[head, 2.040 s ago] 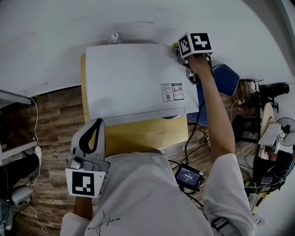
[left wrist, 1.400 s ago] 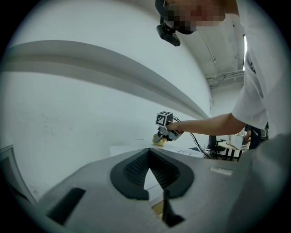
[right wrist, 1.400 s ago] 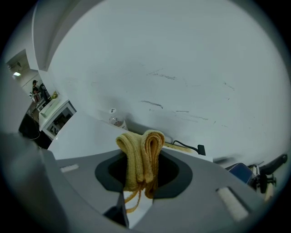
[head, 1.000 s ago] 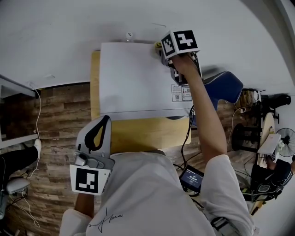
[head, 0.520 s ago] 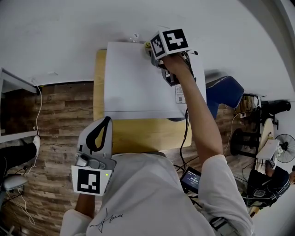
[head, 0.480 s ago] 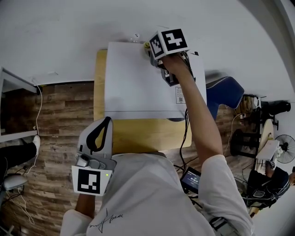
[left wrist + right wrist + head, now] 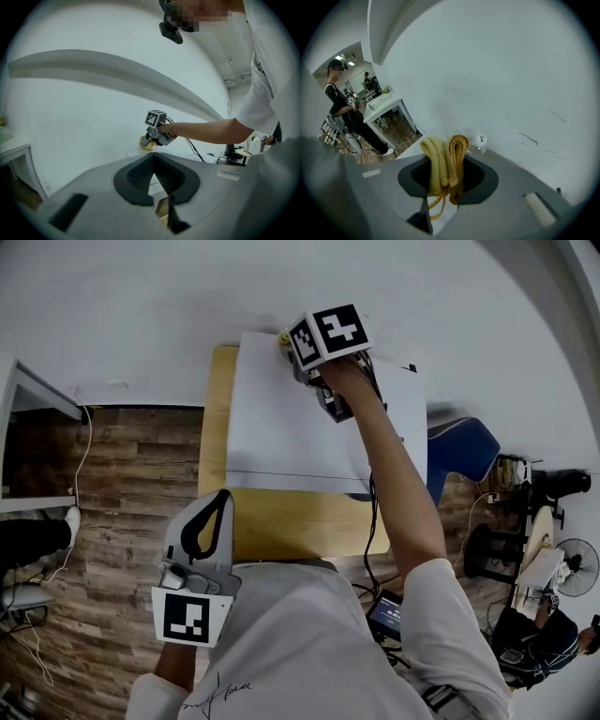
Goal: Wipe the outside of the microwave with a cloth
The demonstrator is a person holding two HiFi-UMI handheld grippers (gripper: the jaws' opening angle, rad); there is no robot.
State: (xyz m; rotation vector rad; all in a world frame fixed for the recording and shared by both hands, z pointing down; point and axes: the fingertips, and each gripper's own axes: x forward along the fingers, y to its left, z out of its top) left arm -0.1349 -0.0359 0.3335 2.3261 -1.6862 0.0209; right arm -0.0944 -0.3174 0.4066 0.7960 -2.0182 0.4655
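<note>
The white microwave (image 7: 281, 427) stands on a light wooden table (image 7: 291, 526) that is pushed against a white wall (image 7: 141, 306). The right gripper (image 7: 292, 348) is stretched far forward over the top of the microwave and sits at its back left corner, close to the wall. Its jaws pinch a folded yellow cloth (image 7: 443, 161), and loose threads of the cloth hang down between them. In the head view only a small yellow piece of the cloth shows, at the edge of the top panel next to the marker cube. The person's right arm (image 7: 394, 493) lies across the right part of the top panel and hides a part of it, and a black cable (image 7: 373, 526) goes down along this arm over the front edge of the table. The left gripper (image 7: 153, 159) is held low, near the person's body and in front of the table, well apart from the microwave; its jaws are pressed together with nothing between them. To the right of the table stands a blue chair (image 7: 459, 451). A small device with a lit screen (image 7: 386, 613) lies on the wooden floor (image 7: 122, 474) below the arm. In the right gripper view, a white desk (image 7: 386, 105) and another person (image 7: 340, 103) are far off at the left.
</note>
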